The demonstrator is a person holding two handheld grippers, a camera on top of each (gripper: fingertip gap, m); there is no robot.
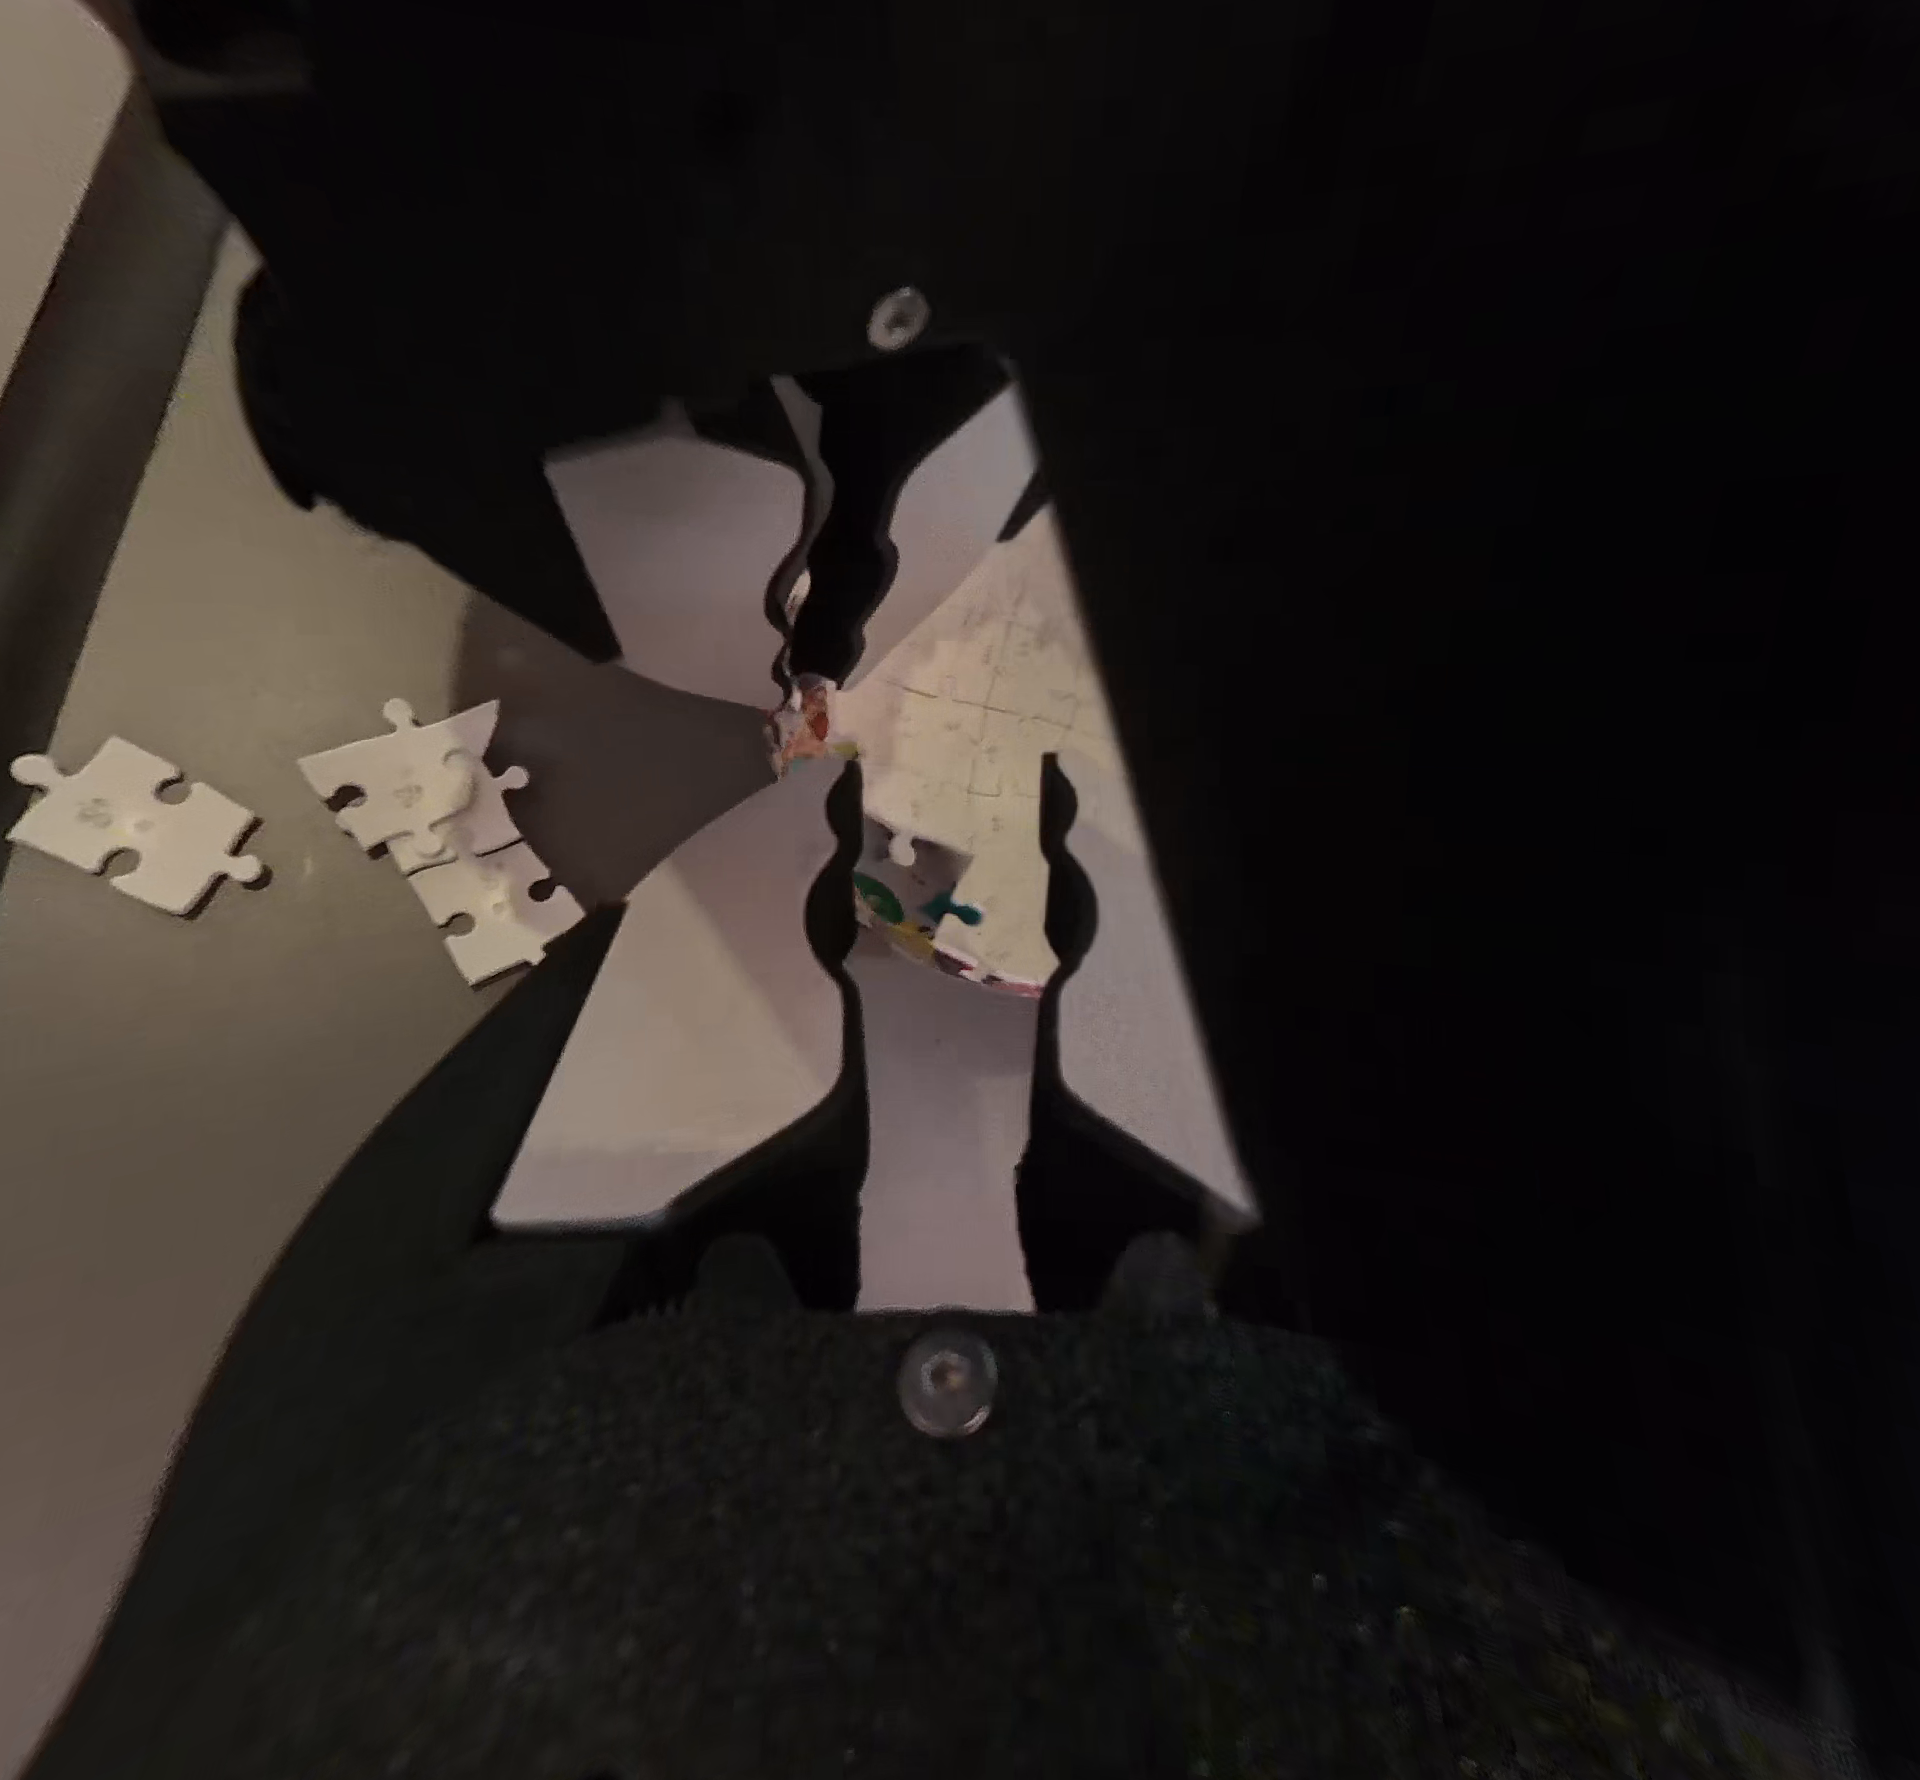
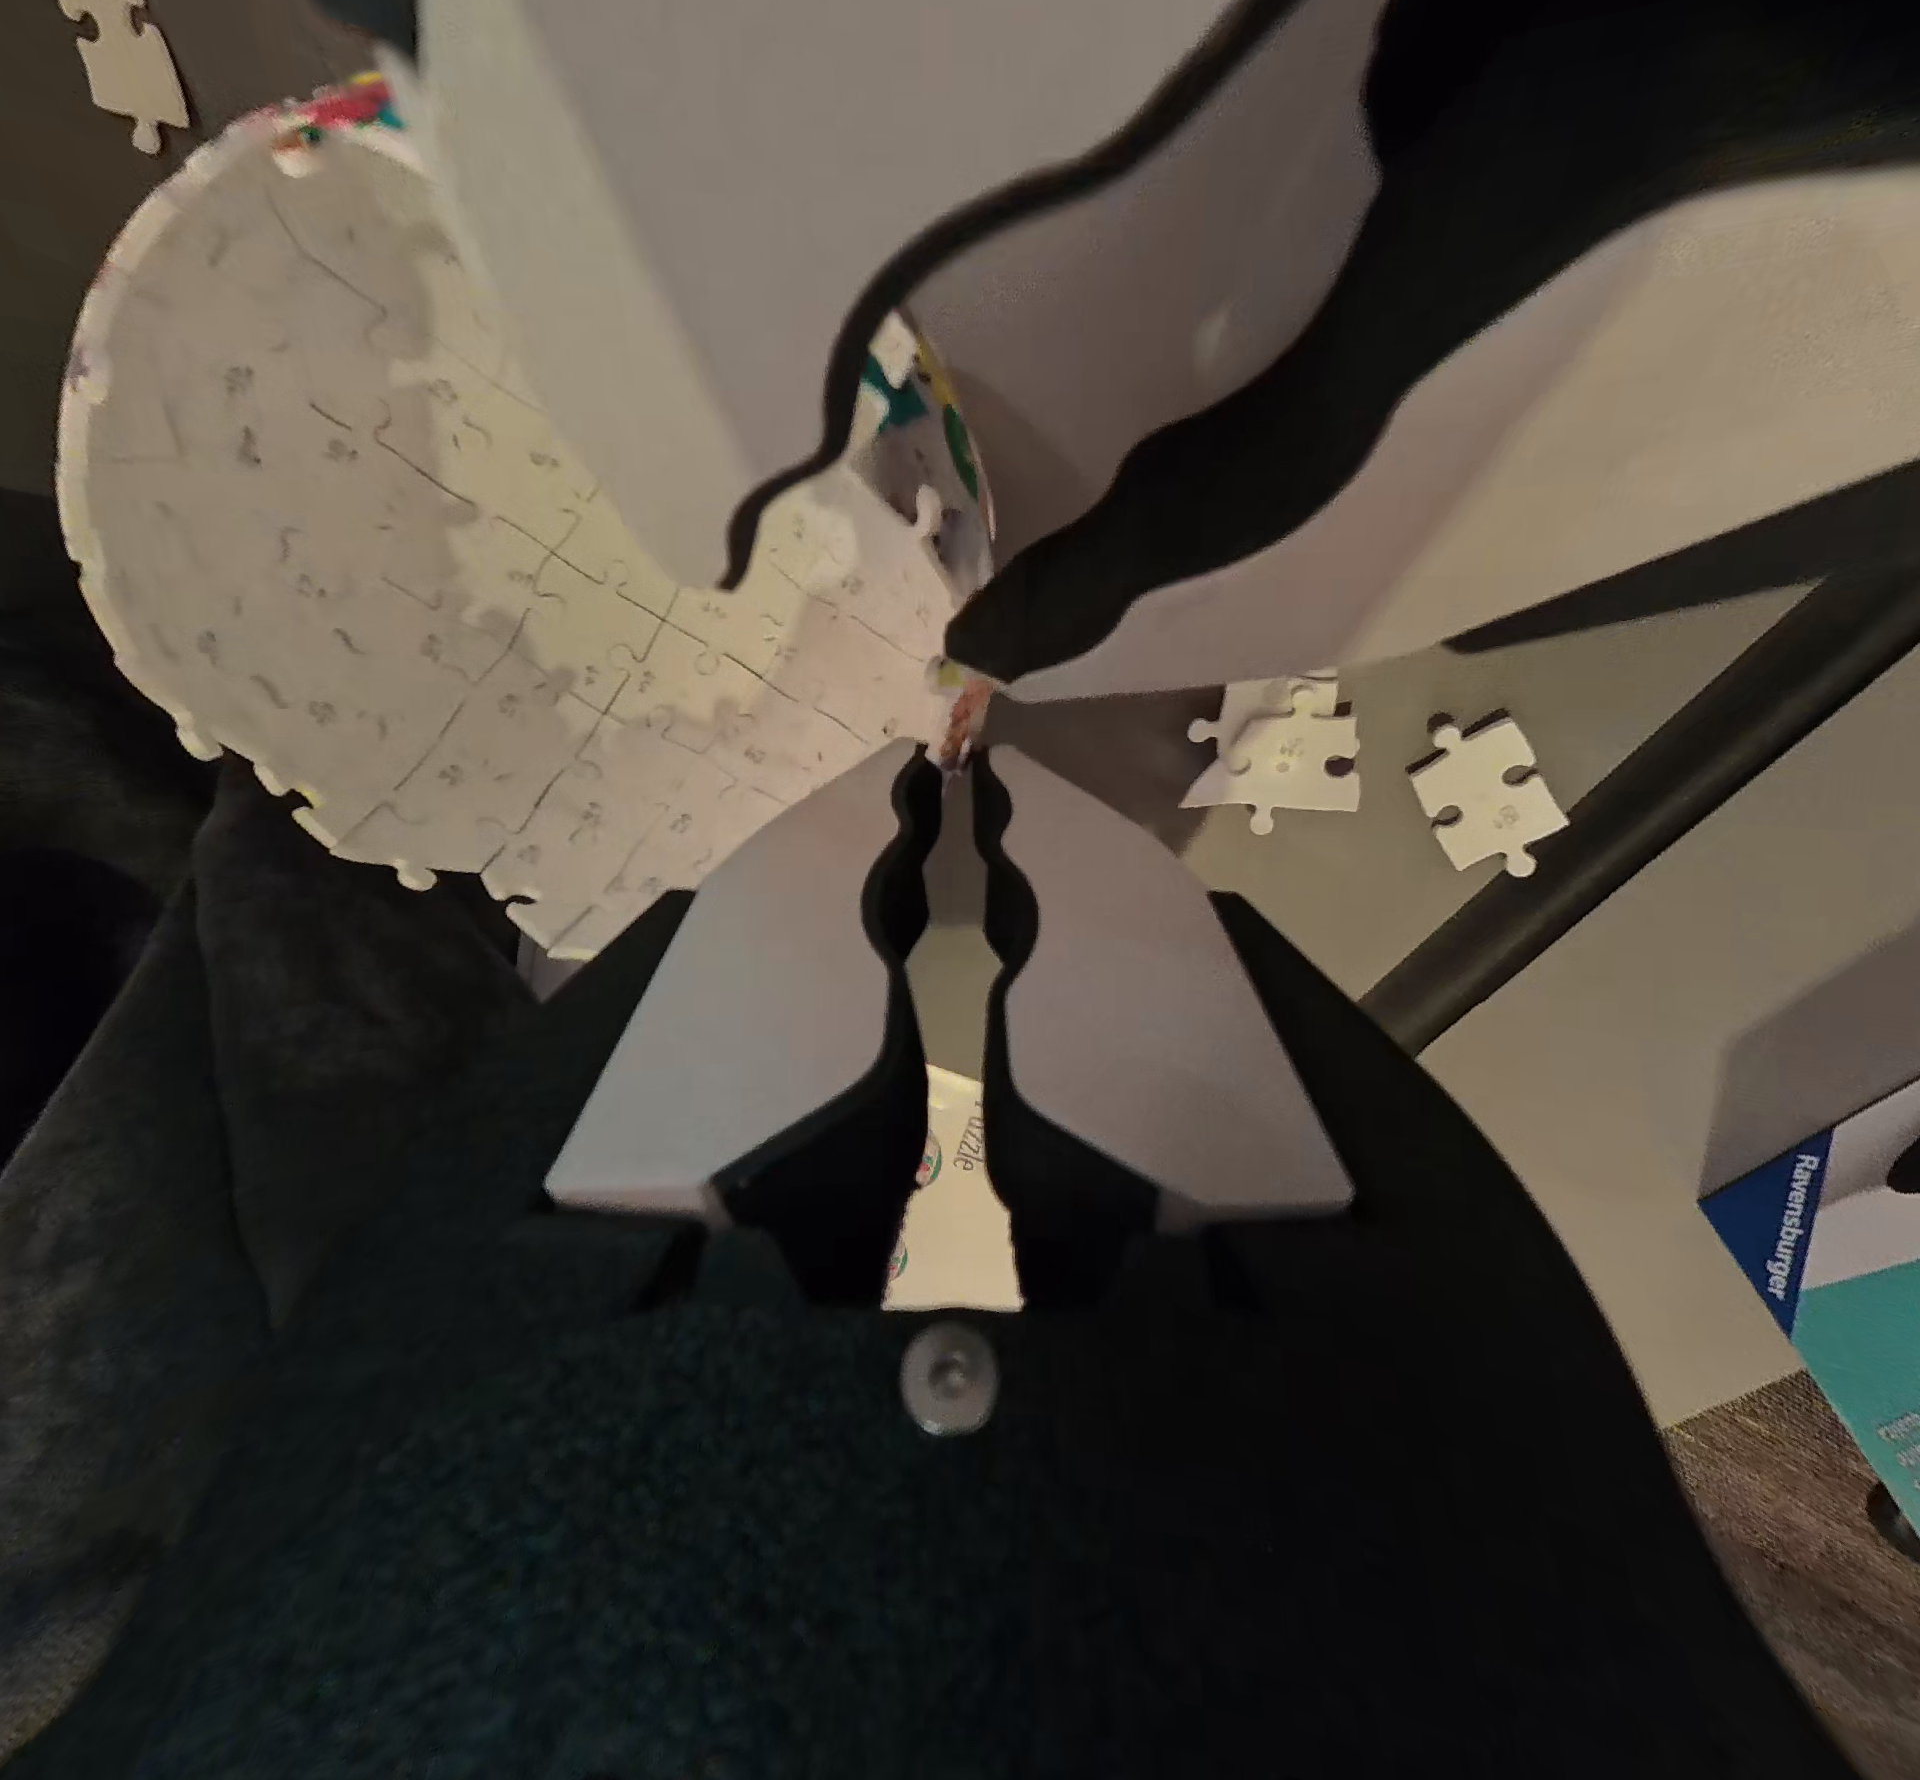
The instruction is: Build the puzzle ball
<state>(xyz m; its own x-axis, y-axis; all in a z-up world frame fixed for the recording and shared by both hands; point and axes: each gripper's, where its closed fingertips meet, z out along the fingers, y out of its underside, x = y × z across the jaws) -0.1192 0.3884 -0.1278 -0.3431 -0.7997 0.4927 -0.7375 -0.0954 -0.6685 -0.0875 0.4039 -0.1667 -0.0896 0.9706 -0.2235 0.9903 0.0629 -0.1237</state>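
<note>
While the puzzle ball shell (image 2: 343, 525) is only partly built and held up between your grippers, loose pieces (image 2: 1486, 790) wait on the tabletop (image 2: 1558, 1055). Right gripper (image 2: 951, 759) pinches a small piece (image 2: 961, 728) at the shell's rim; left gripper (image 1: 951, 774) jaws stand apart around the edge.

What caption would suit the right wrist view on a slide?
Right gripper pinching the edge of the half-built puzzle ball, left gripper meeting it there.
</note>
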